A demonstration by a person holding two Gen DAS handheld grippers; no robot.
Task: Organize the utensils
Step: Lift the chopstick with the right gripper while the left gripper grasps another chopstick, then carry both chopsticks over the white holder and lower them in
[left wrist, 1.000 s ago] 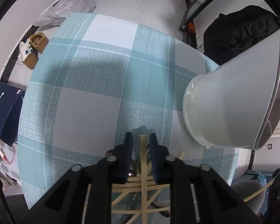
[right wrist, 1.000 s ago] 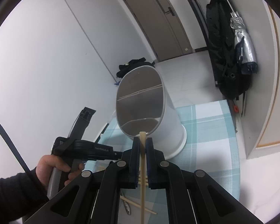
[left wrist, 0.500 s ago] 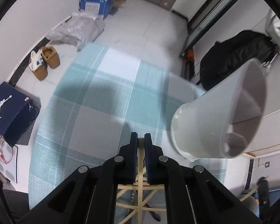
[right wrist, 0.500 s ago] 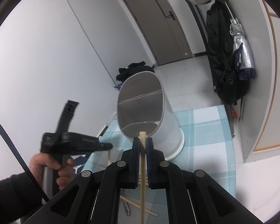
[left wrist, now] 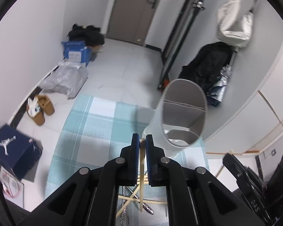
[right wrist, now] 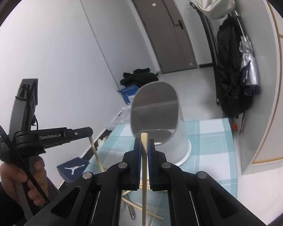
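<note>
My left gripper (left wrist: pixel 142 141) is shut on a wooden chopstick (left wrist: pixel 141 177) that hangs down from its jaws, lifted above the table. My right gripper (right wrist: pixel 144 145) is shut on another wooden chopstick (right wrist: pixel 144 184), also held upright in the air. A white divided utensil holder (left wrist: pixel 181 120) stands on the teal checked tablecloth (left wrist: pixel 96 131), ahead and to the right of the left gripper; in the right wrist view the holder (right wrist: pixel 156 116) is straight ahead. Loose chopsticks and metal spoons (left wrist: pixel 137 203) lie on the cloth below. The left gripper (right wrist: pixel 90 131) shows from the side in the right wrist view.
The table edge (left wrist: pixel 60 141) drops off at the left to a tiled floor with a dark shoebox (left wrist: pixel 13 150), shoes (left wrist: pixel 39 109) and bags. A black backpack and umbrella (right wrist: pixel 234 71) hang on the right wall behind the table.
My left gripper has closed on a chopstick and lifted it up off the pile, tilting upward so the room comes into view. My right gripper has stayed almost still, holding its chopstick.
</note>
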